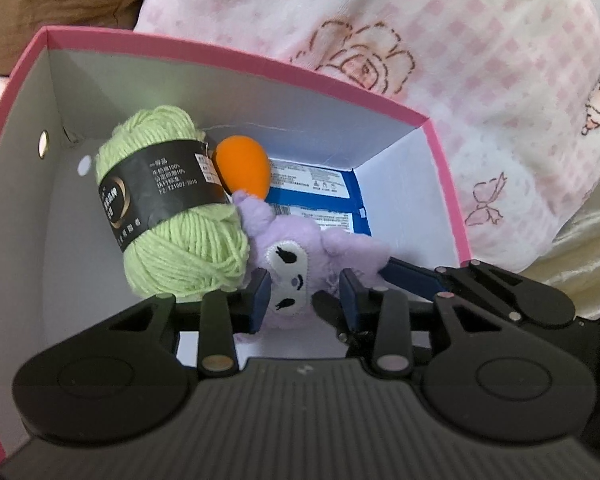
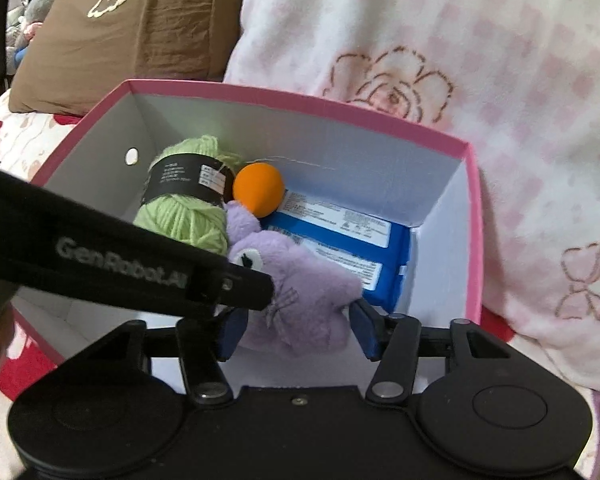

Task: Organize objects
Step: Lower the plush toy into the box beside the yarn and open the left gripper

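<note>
Left gripper [image 1: 306, 300]: fingers clenched on the purple plush toy [image 1: 300, 256], at its face. Right gripper [image 2: 296, 330]: fingers either side of the toy's body; whether they press it, cannot tell. Toy sits low inside the pink box [image 1: 236, 54], against the green yarn ball [image 1: 172, 208], partly over the blue packet [image 1: 328, 200], orange ball [image 1: 242, 168] behind it.

Risk, judged: two grippers on one soft toy; uneven letting go could drag it back out or tip the yarn, and the crowded fingers may snag the fur.

Count: one toy, one yarn ball, one orange ball, one blue packet showing two labels, one box.
</note>
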`<state>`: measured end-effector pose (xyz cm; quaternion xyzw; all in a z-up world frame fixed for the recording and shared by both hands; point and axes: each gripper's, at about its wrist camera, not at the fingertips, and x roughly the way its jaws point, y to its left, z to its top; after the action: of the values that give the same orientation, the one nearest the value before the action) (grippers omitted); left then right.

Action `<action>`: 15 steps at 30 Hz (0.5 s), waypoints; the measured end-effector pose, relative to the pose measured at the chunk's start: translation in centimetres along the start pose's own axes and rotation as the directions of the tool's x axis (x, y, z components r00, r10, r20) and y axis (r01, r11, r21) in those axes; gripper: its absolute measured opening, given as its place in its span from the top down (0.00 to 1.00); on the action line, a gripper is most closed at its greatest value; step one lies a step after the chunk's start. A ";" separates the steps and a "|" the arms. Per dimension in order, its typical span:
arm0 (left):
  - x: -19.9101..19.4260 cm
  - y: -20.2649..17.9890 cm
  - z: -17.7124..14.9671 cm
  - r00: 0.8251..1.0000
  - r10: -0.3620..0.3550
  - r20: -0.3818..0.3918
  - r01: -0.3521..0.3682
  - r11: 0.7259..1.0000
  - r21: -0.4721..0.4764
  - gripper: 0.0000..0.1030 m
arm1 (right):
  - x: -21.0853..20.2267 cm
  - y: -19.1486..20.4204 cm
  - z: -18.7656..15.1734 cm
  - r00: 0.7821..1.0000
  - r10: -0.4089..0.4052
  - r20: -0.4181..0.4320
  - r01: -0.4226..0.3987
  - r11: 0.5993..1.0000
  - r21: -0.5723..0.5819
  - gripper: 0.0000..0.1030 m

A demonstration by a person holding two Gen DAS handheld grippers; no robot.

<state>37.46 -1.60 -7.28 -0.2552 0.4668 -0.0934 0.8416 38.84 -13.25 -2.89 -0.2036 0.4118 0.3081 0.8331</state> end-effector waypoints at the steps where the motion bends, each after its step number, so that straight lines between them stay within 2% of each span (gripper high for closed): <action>1: -0.2 -0.1 0.0 1.000 0.005 0.003 -0.005 1.000 0.010 0.65 | -0.1 0.2 -0.1 1.000 -0.013 0.006 0.013 1.000 -0.011 0.50; 3: -0.6 -0.2 0.0 1.000 0.010 0.009 -0.010 1.000 0.021 0.65 | 0.0 0.4 -0.4 0.999 -0.054 0.009 0.054 0.998 -0.032 0.58; 7: -1.3 0.2 0.0 1.000 0.011 0.022 -0.011 1.000 0.025 0.65 | 0.0 -0.3 -0.8 0.995 -0.095 0.007 0.095 0.995 0.006 0.75; 11: -1.9 0.5 -0.1 0.999 0.024 0.026 -0.025 0.999 0.034 0.64 | -0.8 -0.2 -1.0 0.993 -0.115 0.039 0.114 0.993 0.009 0.75; 15: -3.0 0.2 -0.5 0.999 0.041 0.034 -0.043 0.997 0.069 0.62 | -2.6 -0.7 -1.0 0.996 -0.038 0.084 0.033 0.998 0.060 0.72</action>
<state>35.38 -0.42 -5.41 -0.2174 0.4548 -0.0876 0.8592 37.54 -15.21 -1.30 -0.1728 0.3811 0.2894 0.8609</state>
